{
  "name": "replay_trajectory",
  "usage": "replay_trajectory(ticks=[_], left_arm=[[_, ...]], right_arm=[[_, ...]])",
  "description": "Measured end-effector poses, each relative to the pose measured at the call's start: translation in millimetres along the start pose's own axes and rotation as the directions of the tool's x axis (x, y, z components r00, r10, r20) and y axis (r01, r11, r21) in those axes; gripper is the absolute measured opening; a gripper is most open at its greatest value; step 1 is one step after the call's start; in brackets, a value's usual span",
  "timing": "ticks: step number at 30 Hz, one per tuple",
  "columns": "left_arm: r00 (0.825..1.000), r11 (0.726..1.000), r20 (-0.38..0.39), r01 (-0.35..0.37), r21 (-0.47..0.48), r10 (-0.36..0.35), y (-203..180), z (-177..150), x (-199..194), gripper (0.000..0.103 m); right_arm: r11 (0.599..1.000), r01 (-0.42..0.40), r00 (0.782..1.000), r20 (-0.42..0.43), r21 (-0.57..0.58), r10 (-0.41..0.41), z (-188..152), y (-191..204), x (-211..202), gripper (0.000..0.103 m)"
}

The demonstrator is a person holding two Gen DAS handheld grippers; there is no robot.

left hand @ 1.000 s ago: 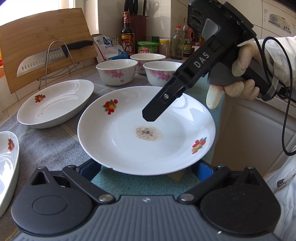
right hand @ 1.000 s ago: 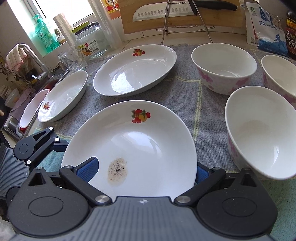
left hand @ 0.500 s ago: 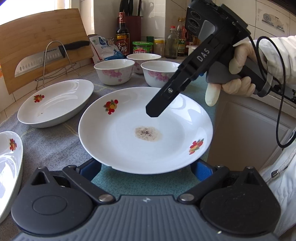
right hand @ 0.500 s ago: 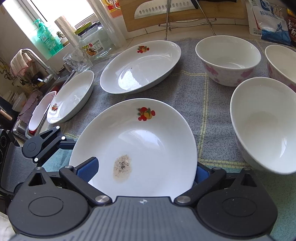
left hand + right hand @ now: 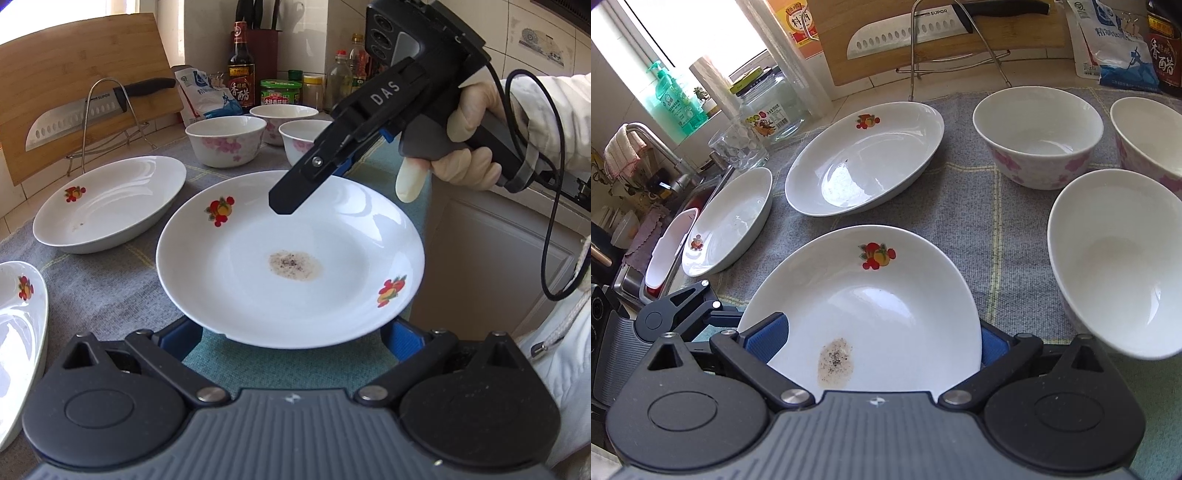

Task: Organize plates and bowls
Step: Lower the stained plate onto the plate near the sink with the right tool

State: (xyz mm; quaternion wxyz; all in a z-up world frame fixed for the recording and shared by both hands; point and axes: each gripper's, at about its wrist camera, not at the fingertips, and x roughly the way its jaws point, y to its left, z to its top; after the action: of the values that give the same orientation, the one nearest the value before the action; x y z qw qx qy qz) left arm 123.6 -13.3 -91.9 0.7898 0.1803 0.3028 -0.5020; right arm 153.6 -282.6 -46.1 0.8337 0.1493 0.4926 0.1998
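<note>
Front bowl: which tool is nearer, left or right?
Right. The right tool hangs over the stained plate's far rim, just short of the front bowl; the left tool sits at the plate's near edge, opposite the bowl.

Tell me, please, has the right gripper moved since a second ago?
Yes, slightly: in the left wrist view, the right gripper has drawn from the stain on the plate toward its far rim.
</note>
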Motion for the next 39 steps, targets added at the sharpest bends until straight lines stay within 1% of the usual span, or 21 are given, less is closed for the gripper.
replay_trajectory(ticks=[7,10,15,19,23,30,36,39], left_arm=[[1.0,1.0,0.022,-0.009,-0.019,0.01,4.7,4.3,-14.9,0.102],[0.999,0.999,0.031,-0.02,-0.03,0.02,8.7,4.8,-24.9,0.102],[0.998,0.997,0.039,-0.048,-0.058,0.05,19.6,3.1,-43.4,0.102],[0.994,0.993,0.053,-0.086,-0.085,0.091,30.8,-1.2,-62.4,0.102],[0.99,0.986,0.055,-0.127,-0.107,0.134,43.0,-8.1,-80.5,0.102],[0.977,0.967,0.042,-0.199,-0.156,0.208,65.5,-26.2,-107.5,0.102],[0.965,0.948,0.028,-0.25,-0.196,0.26,84.5,-40.4,-123.5,0.102],[0.961,0.939,0.023,-0.263,-0.221,0.275,96.7,-44.9,-126.6,0.102]], right_arm=[[1.0,-0.009,1.0,0.012,-0.016,0.009,10.1,12.2,-5.9,0.103],[0.999,-0.013,1.0,0.008,-0.041,0.014,16.2,22.8,-5.6,0.103],[0.995,-0.03,1.0,0.004,-0.098,0.03,31.3,46.3,-0.1,0.103],[0.988,-0.051,0.999,0.003,-0.146,0.052,47.3,68.3,8.6,0.103],[0.979,-0.073,0.997,-0.006,-0.19,0.073,61.2,90.9,21.3,0.103],[0.959,-0.123,0.992,-0.04,-0.255,0.116,83.8,130.7,56.3,0.103],[0.942,-0.158,0.987,-0.075,-0.297,0.142,98.6,158.5,85.5,0.103],[0.934,-0.169,0.985,-0.09,-0.314,0.148,104.0,169.8,97.3,0.103]])
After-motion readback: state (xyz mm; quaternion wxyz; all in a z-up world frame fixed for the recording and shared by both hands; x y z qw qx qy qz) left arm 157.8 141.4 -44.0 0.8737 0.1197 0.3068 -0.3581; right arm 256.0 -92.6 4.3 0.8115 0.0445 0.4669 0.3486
